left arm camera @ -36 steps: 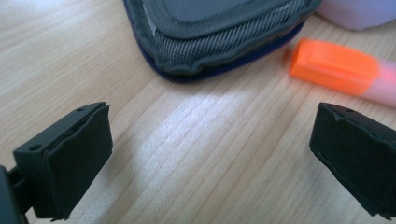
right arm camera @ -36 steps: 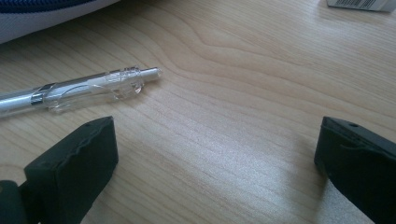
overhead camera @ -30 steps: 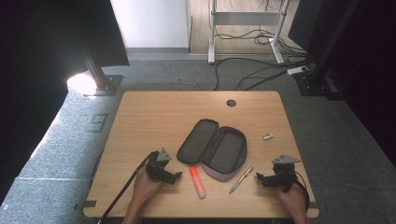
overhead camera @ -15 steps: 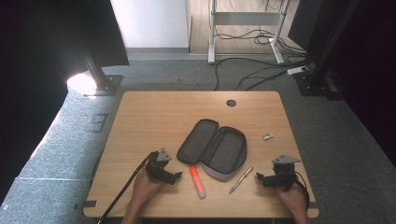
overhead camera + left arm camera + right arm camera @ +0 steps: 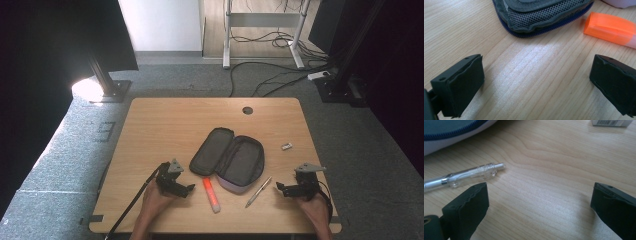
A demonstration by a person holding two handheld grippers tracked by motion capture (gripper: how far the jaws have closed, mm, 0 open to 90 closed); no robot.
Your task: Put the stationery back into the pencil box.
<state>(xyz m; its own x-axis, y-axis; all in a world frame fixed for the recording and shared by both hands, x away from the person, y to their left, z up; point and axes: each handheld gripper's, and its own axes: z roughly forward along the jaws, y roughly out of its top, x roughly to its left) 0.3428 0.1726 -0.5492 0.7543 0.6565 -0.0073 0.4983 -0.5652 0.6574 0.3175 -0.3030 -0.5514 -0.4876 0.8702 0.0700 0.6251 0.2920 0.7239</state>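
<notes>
Nothing's moving since a second ago: both grippers, left (image 5: 176, 183) and right (image 5: 299, 189), are sitting with jaws wide apart, holding nothing. They're flanking the unzipped case (image 5: 227, 159), probably staging for the marker (image 5: 211, 194) at 6 o'clock and pen (image 5: 258, 191) at 5.

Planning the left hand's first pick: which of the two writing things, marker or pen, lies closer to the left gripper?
The orange marker: it lies just beside the left gripper, while the clear pen lies beyond it, toward the right gripper.

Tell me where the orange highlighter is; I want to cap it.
In the high view the orange highlighter lies near the table's front edge, between the left gripper and the open pencil case.
</notes>
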